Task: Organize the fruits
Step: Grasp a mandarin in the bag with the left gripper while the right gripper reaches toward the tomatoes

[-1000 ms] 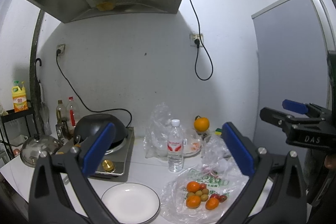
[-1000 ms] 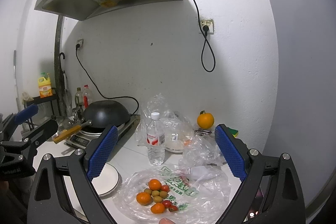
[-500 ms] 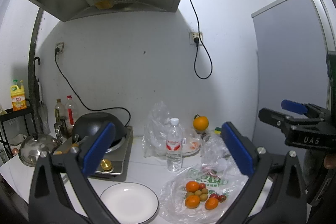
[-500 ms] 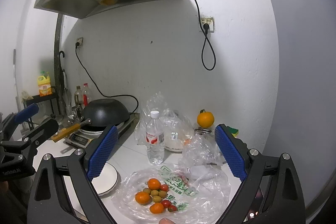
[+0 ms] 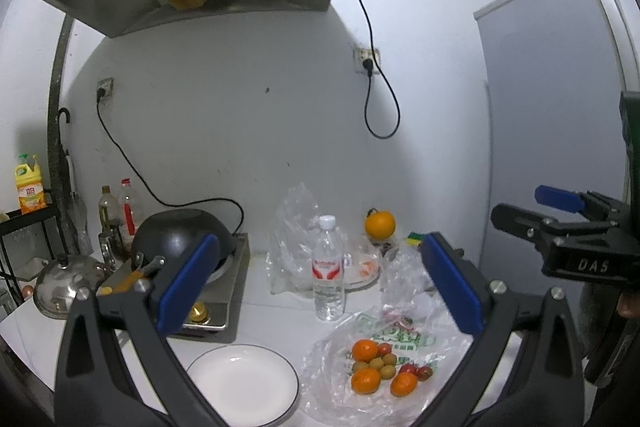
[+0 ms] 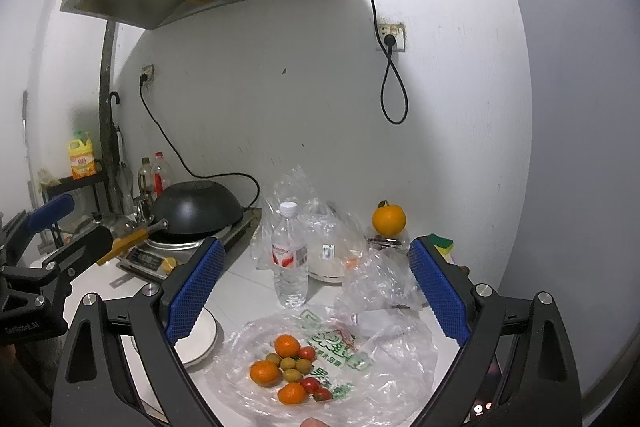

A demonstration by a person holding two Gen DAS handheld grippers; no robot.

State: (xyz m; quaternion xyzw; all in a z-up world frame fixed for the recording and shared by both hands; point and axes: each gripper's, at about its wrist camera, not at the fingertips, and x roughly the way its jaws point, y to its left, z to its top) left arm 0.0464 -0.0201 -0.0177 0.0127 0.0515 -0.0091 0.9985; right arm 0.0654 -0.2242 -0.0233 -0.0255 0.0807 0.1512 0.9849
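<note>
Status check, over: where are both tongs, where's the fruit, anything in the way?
Left tongs open, empty, above counter. Right tongs open, empty. Fruit pile untouched on plastic bag; white plate bare beside it. Water bottle standing just behind bag.

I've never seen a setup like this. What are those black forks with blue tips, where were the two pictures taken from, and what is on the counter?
There is no robot here: a person holds a hand-held two-finger gripper in each hand, with a wide-angle camera on each looking forward along its fingers. One picture comes from the left gripper, the other from the right gripper. The blue strips are the finger pads. Both grippers are open and hold nothing.

On the white counter lie an empty white plate with a dark rim, a clear plastic bag spread flat with small oranges, cherry tomatoes and small tan fruits on it, and a clear plastic water bottle. Behind stand a black wok on a stove and a larger orange.
</note>
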